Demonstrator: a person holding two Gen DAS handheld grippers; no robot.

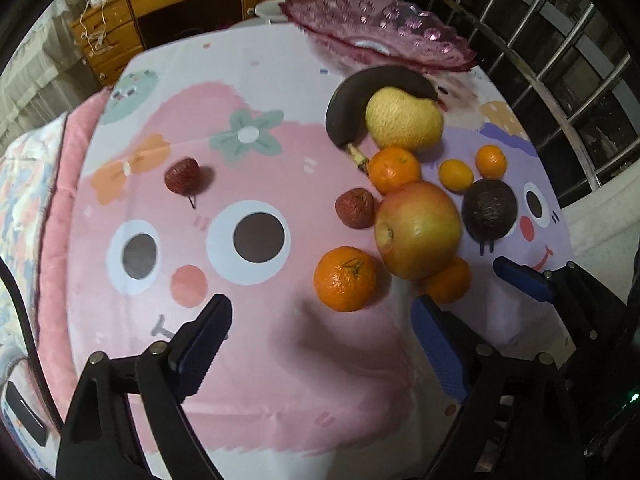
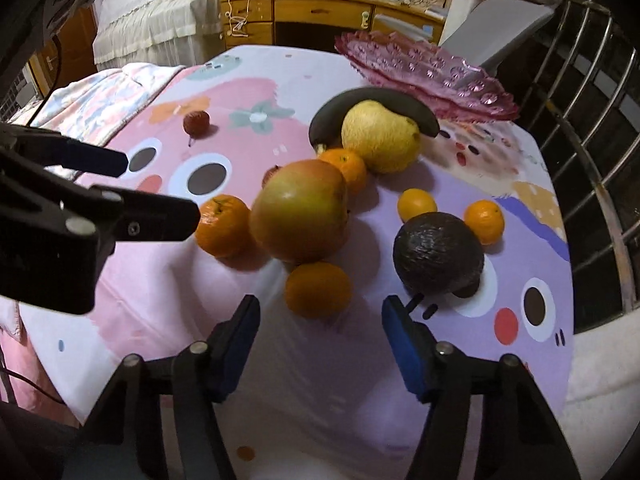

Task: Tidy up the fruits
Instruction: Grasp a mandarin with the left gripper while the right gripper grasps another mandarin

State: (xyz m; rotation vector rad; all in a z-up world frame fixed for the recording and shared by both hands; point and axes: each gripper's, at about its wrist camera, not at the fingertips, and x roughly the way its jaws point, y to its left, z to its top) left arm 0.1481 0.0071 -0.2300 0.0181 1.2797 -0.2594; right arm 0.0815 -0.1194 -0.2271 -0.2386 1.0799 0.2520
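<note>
Fruit lies loose on the cartoon tablecloth: a big red-yellow apple, a yellow pear, a blackened banana, a dark avocado, several oranges, and two wrinkled red fruits. A pink glass dish stands empty at the far edge. My left gripper is open, just short of an orange. My right gripper is open, with an orange just ahead between its fingertips.
A metal railing runs along the table's right side. A wooden desk and a grey chair stand behind the table. A folded blanket lies at the left edge. The left gripper's fingers show at left in the right wrist view.
</note>
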